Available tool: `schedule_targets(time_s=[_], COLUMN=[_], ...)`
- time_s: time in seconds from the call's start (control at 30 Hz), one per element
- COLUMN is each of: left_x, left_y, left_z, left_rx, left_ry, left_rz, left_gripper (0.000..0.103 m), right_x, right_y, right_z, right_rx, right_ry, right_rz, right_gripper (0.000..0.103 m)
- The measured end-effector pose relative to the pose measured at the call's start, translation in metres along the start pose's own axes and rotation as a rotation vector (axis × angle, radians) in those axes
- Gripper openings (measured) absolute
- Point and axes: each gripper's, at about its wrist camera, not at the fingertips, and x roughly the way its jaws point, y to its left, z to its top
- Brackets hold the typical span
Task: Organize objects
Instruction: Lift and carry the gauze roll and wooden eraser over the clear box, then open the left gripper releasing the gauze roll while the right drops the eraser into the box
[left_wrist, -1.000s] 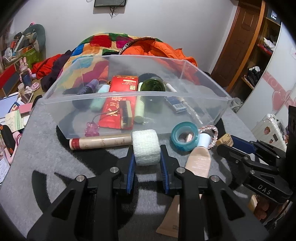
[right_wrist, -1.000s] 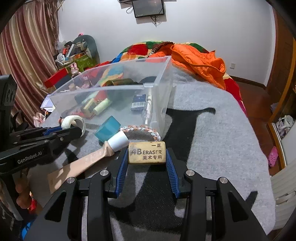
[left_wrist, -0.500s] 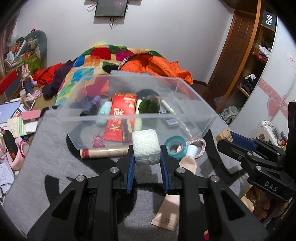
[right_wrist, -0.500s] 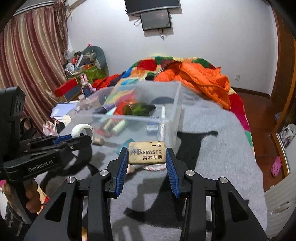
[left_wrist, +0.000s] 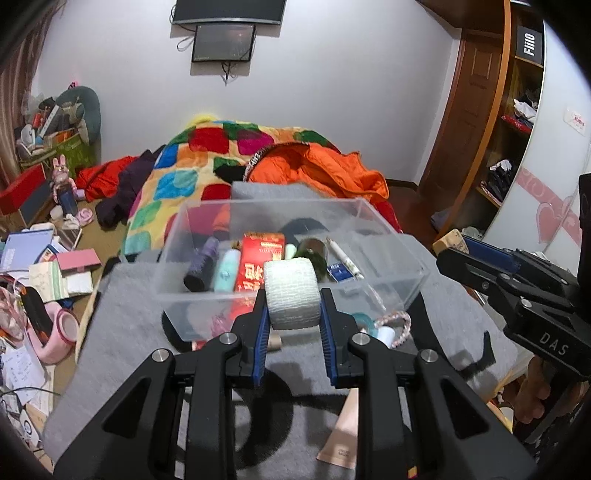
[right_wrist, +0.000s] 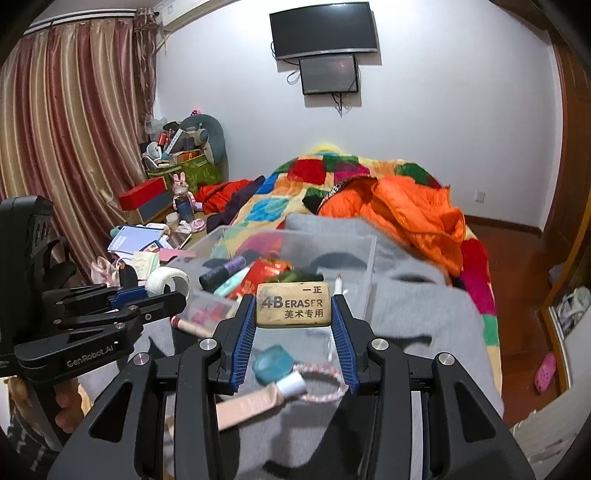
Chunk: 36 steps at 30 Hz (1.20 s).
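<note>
My left gripper (left_wrist: 293, 295) is shut on a white gauze roll (left_wrist: 293, 293) and holds it in the air in front of the clear plastic bin (left_wrist: 388, 288). My right gripper (right_wrist: 293, 306) is shut on a tan 4B eraser (right_wrist: 291, 304), raised above the grey mat near the bin (right_wrist: 354, 266). The bin holds a red packet (left_wrist: 258, 264), a purple tube (left_wrist: 203, 266), a green bottle (left_wrist: 314, 254) and a pen (left_wrist: 343, 256). A teal tape roll (right_wrist: 272, 363), a braided bracelet (right_wrist: 325, 382) and a beige cream tube (right_wrist: 247, 404) lie on the mat before the bin.
The grey mat (left_wrist: 122, 332) covers a bed; a colourful quilt (left_wrist: 207, 155) and orange jacket (left_wrist: 325, 170) lie behind the bin. Cluttered papers and boxes (left_wrist: 40, 258) are at the left. A wooden door and shelves (left_wrist: 491, 110) stand at the right.
Both grippers have risen and pulled back from the mat, each still holding its object. The bin and the loose items now appear lower and farther away.
</note>
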Motion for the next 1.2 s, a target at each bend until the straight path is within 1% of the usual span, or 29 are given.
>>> schedule_targets(time_s=[0.13, 0.3, 0.4, 0.63, 0.87, 1.2], left_x=[-0.001, 0.006, 0.015, 0.041, 0.062, 0.08], left_y=[0.003, 0.006, 0.009, 0.015, 0.016, 0.017], left_z=[0.008, 0.016, 0.019, 0.025, 0.025, 0.024], left_rx=[-0.002, -0.012, -0.025, -0.035, -0.036, -0.028], left_ry=[-0.02, -0.022, -0.013, 0.025, 0.059, 0.098], left_rz=[0.008, 0.01, 0.01, 0.012, 0.011, -0.009], left_gripper=[0.025, 0.025, 0.025, 0.025, 0.025, 0.025], right_x=[0.005, 0.017, 0.029, 0.06, 0.085, 0.103], right_y=[0.002, -0.002, -0.005, -0.011, -0.01, -0.007], right_z=[0.01, 0.017, 0.018, 0.016, 0.015, 0.01], right_rx=[-0.015, -0.009, 0.006, 0.044, 0.046, 0.036], right_ry=[-0.012, -0.003, 0.02, 0.072, 0.114, 0.152], right_rz=[-0.006, -0.008, 0.0, -0.01, -0.012, -0.01], right_gripper=[0.037, 0.037, 0.037, 0.037, 0.037, 0.037])
